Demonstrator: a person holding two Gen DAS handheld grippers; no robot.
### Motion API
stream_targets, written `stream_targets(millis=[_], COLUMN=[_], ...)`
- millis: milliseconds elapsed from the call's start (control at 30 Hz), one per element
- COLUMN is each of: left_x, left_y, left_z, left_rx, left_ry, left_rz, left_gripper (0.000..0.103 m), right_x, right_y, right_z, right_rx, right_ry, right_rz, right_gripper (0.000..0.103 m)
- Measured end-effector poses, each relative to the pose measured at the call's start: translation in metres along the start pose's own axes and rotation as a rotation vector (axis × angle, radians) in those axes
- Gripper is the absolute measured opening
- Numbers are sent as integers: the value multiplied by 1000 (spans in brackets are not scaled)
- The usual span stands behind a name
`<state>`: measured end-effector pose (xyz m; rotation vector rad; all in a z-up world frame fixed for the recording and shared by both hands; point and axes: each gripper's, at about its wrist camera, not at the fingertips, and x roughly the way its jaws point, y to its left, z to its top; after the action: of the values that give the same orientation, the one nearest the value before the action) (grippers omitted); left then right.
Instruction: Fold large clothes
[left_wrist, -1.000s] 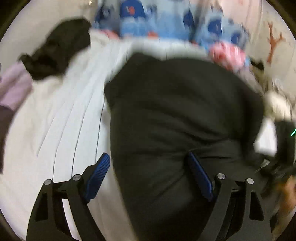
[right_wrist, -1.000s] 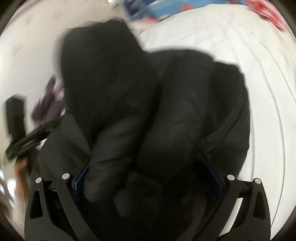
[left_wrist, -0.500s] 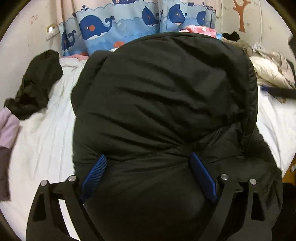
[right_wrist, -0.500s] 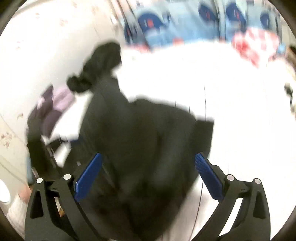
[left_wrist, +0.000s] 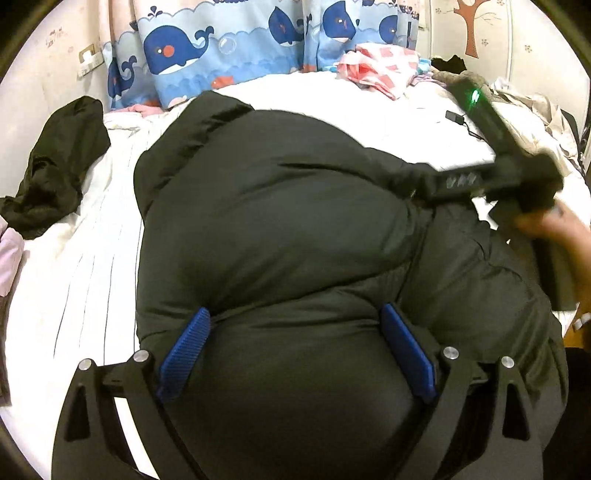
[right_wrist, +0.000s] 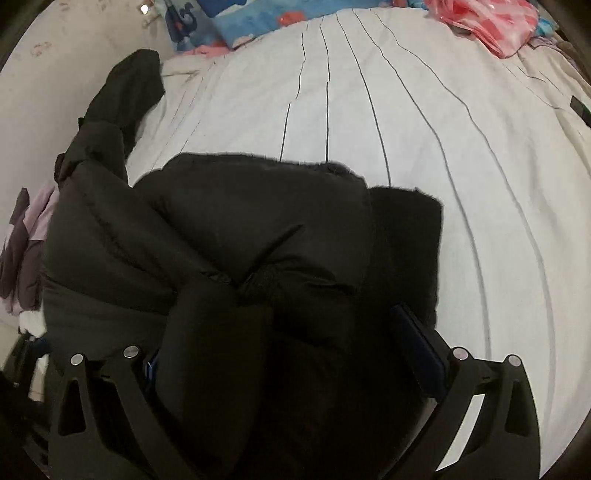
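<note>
Left wrist view: black puffy jacket (left_wrist: 280, 229) filling the centre and lower frame, bunched on a white striped sheet (left_wrist: 81, 280). Left gripper (left_wrist: 295, 350) at the bottom, jaws spread wide, blue pads (left_wrist: 186, 347) pressed against jacket fabric bulging between them; not clamped. Right gripper (left_wrist: 495, 177) at right, blurred, body across the jacket's upper right edge, green light lit, held by a hand (left_wrist: 561, 236) at the right border; jaw state impossible to tell here. Dark garment (left_wrist: 55, 166) crumpled at left, apart from the jacket. Whale-print curtain (left_wrist: 229, 48) along the top, pink checked cloth (left_wrist: 380, 66) at upper right, small black adapter (left_wrist: 452, 116) with cord on the sheet beside it.

Right wrist view: jacket (right_wrist: 229, 258) heaped in the centre and lower left, folds meeting in a crease mid-frame, a flat dark flap jutting toward the right. Right gripper (right_wrist: 291, 354) at the bottom, jaws wide apart, padding swelling between them; right pad (right_wrist: 417, 347) visible against the fabric, left pad mostly buried. No clamping visible. Sheet (right_wrist: 424, 129) bare across the upper right. Dark garment (right_wrist: 129, 92) at upper left, touching the jacket's far edge. Lilac clothing (right_wrist: 26, 243) at the left border. Pink cloth (right_wrist: 487, 22) in the top right corner.
</note>
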<state>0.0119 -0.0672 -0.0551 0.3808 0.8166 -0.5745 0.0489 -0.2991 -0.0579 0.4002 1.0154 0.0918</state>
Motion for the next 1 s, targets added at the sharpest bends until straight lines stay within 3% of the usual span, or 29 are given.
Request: stream_targets(millis=[167,267,367,433,533,633,700,767,833,900,933,1000], left_x=[-37,-38,-33,-31,-32,-33,-34,-34,-34,-34,-35,-33], left_y=[-2,-9,-18,-25,-30,-34,-37,-38,-36,-35,-34,-35], left_z=[-8,-14,-19,-19,-22,-24,-25,-26,-27,-29,-29,-27], left_rx=[-49,-55,-52,-30,-30,-35,-33,-33,-38,-43,-48,-42], left_ry=[-60,-64,-56,-56,-70,-87,-97,-106,-115,-129,-141,-139], left_rz=[-17,-3,25,81,122,146,164,173,173,160,151,139], left_gripper=[89,90,91,91,91,91,91,91,91,93,93,94], right_x=[-76,-59,-20,-28,-68,-116,-128,-116,-80,-23,5,19], right_y=[27,38,29,28,46,72,95,103,100,77,57,32], right_z=[-33,-69,-75,-68,-63,-51,-34,-20,-7,-14,-21,-20], right_rx=[-88,-205,-164,-134,-170,-209,-246,-259,-233,-196,-158,-60], right_ry=[-193,-85,0,7,-107,-285,-342,-317,-229,-109,-78,-60], right_rz=[32,-66,-20,-36,-31,47,114,159,198,75,123,193], right_gripper=[97,97,97,97,97,97,97,97,97,97,97,96])
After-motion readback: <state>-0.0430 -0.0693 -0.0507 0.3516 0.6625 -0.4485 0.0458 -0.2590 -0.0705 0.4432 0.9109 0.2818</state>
